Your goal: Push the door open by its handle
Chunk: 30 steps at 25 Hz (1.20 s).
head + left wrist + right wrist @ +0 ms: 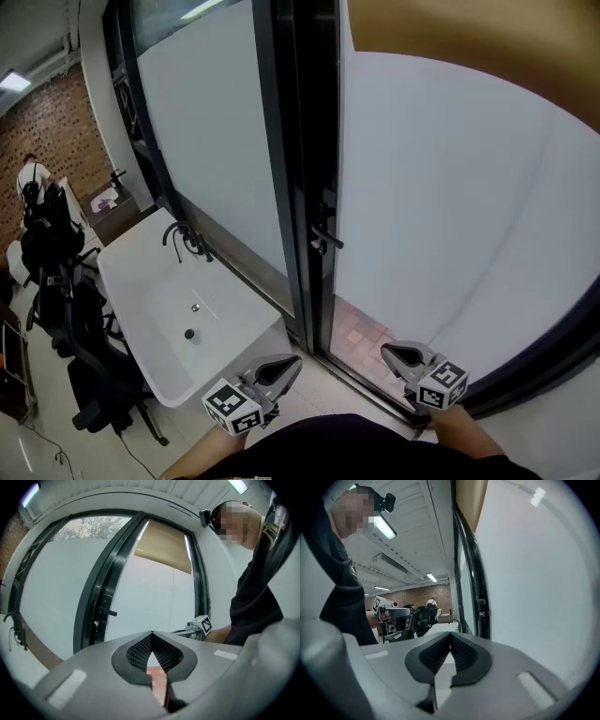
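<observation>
Frosted door (450, 216), black lever handle (327, 240)

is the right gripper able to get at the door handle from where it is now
Probably yes. Nothing stands between the right gripper and the door handle, which juts free from the dark door frame ahead of it. The gripper is shut and empty, fine for a push.

Two grippers in shot: L gripper (295, 360), R gripper (384, 350). One door (450, 216) w/ one handle (325, 241), one white basin (131, 272) w/ one black tap (178, 239), one tan blind (469, 37) up top. One person (33, 175) at the back; black chairs (75, 309) bunched left, approx two, can't count for sure.
</observation>
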Tool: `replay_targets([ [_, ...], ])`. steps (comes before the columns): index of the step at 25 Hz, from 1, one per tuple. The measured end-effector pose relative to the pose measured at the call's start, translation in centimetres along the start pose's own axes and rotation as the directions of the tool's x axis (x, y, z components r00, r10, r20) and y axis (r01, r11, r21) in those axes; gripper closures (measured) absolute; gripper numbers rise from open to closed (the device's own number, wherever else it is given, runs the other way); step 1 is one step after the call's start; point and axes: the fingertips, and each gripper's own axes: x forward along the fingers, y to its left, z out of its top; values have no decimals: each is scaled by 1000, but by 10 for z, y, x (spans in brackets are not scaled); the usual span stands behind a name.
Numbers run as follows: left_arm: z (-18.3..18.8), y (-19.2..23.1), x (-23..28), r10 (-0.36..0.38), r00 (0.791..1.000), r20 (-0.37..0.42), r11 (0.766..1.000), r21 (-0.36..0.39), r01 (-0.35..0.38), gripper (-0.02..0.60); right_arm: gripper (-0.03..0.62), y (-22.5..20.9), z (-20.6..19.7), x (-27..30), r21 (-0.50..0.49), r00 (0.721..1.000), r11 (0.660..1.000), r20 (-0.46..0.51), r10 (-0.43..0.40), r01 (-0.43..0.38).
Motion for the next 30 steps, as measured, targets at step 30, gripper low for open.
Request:
replay_targets([
  [30, 45, 162, 197, -210, 943, -259, 836, 452, 310, 449, 594, -106, 58, 97, -78, 986, 984, -32, -163, 160],
])
